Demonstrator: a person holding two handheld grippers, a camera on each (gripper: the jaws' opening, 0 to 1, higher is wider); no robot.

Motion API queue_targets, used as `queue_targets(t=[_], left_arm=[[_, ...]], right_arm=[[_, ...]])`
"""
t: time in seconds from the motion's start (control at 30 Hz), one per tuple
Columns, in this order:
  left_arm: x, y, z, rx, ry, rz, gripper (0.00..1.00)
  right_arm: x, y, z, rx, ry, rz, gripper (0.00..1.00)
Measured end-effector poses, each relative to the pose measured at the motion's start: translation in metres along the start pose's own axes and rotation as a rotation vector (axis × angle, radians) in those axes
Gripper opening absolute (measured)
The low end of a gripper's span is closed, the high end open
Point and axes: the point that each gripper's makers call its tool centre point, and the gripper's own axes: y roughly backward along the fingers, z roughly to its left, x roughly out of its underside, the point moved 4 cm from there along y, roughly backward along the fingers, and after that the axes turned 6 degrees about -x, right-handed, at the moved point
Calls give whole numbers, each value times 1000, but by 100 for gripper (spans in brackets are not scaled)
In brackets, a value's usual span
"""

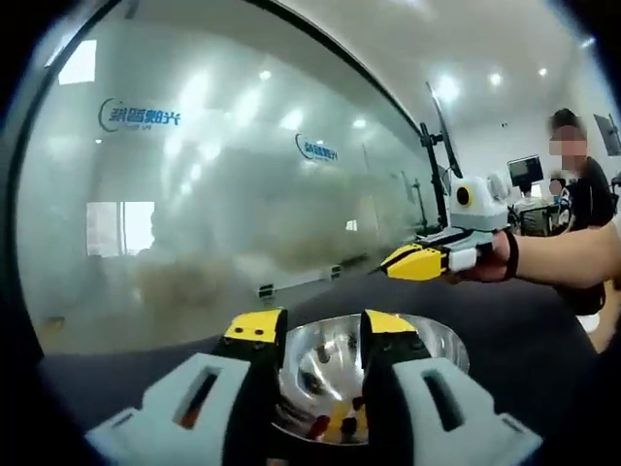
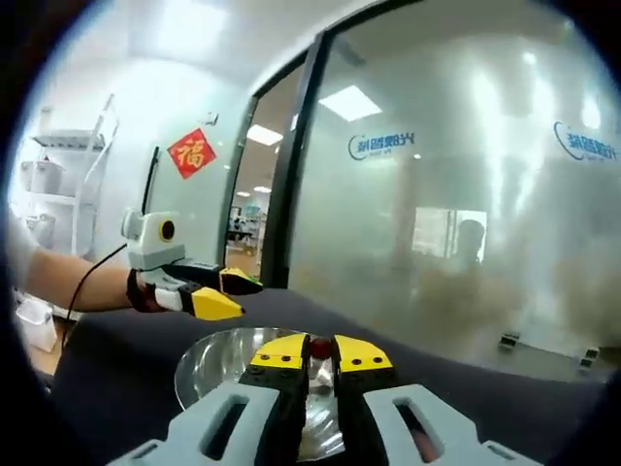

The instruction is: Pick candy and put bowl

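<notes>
In the right gripper view, the right gripper (image 2: 309, 349) had its yellow-tipped jaws clenched on a small red candy (image 2: 318, 344), held directly above the metal bowl (image 2: 209, 361) that lay beneath and behind the jaws on the dark table (image 2: 107, 379). In the left gripper view, the left gripper (image 1: 325, 335) stood with its jaws released, apart, nothing between them; the bowl (image 1: 437, 346) sat just beyond them, several candies (image 1: 342, 419) in its bottom.

left gripper view low and close over the bowl (image 1: 374, 374), facing the glass wall (image 1: 223, 194), right gripper view opposite side, same closeness, both share bowl (image 2: 228, 359), dark surface (image 2: 116, 369), glass wall (image 2: 466, 194)
</notes>
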Motion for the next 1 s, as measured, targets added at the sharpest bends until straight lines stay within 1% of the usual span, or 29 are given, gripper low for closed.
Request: queue_targets(t=[0.03, 0.07, 0.1, 0.2, 0.27, 0.4, 0.43, 0.47, 0.5, 0.53, 0.57, 0.6, 0.63, 0.67, 0.7, 0.73, 0.77, 0.8, 0.83, 0.87, 0.9, 0.93, 0.97, 1.0], left_arm=[[-1, 1, 0, -5, -7, -4, 23], [-1, 1, 1, -10, -10, -6, 23], [-1, 1, 1, -12, -9, -6, 22], [2, 3, -1, -3, -5, -4, 22], [4, 4, -3, 1, -11, -4, 22], [4, 7, -7, 16, -8, -9, 22], [4, 10, -8, 19, -8, -10, 22], [4, 18, -10, 17, -1, -17, 21], [3, 28, -15, 39, 13, -37, 20], [6, 41, -24, 83, 8, -40, 20], [11, 56, -32, 122, -25, -33, 20], [18, 71, -40, 165, -64, -11, 20], [27, 86, -50, 225, -95, 26, 20], [38, 103, -65, 330, -92, 84, 20], [48, 121, -80, 427, -70, 144, 21], [55, 133, -89, 477, -119, 146, 23], [63, 138, -96, 495, -153, 163, 26], [72, 138, -99, 496, -161, 211, 27], [80, 134, -100, 489, -173, 240, 26], [87, 123, -100, 478, -162, 245, 26], [89, 117, -101, 468, -126, 253, 26], [91, 108, -101, 453, -72, 256, 26], [93, 96, -99, 407, -36, 256, 26], [98, 87, -97, 370, -24, 266, 25]], right_arm=[[-3, -2, 6, -36, 9, -31, 14], [-6, -2, 7, -40, 34, -53, 24], [-7, -2, 8, -39, 40, -61, 31], [-9, -2, 7, -36, 35, -72, 22], [-7, -2, 7, -48, 10, -72, 22], [0, 1, 6, -51, 16, -57, 22], [1, 6, 7, -67, 0, -64, 22], [-2, 13, 11, -103, -81, -132, 22], [-2, 25, 12, -136, -153, -184, 22], [6, 39, 12, -159, -170, -181, 21], [18, 54, 9, -160, -155, -156, 19], [32, 70, 10, -167, -129, -116, 17], [53, 93, 13, -179, -101, -58, 17], [62, 105, 17, -198, -87, -42, 17], [75, 122, 25, -237, -65, -20, 18], [90, 136, 33, -276, -65, 16, 18], [103, 148, 36, -281, -73, 59, 17], [115, 154, 33, -258, -72, 104, 17], [126, 156, 26, -214, -55, 162, 17], [132, 155, 21, -178, -34, 201, 17], [136, 151, 18, -160, -40, 215, 17], [138, 147, 18, -161, -55, 221, 16], [140, 143, 19, -172, -70, 223, 16], [143, 140, 23, -195, -86, 244, 16]])
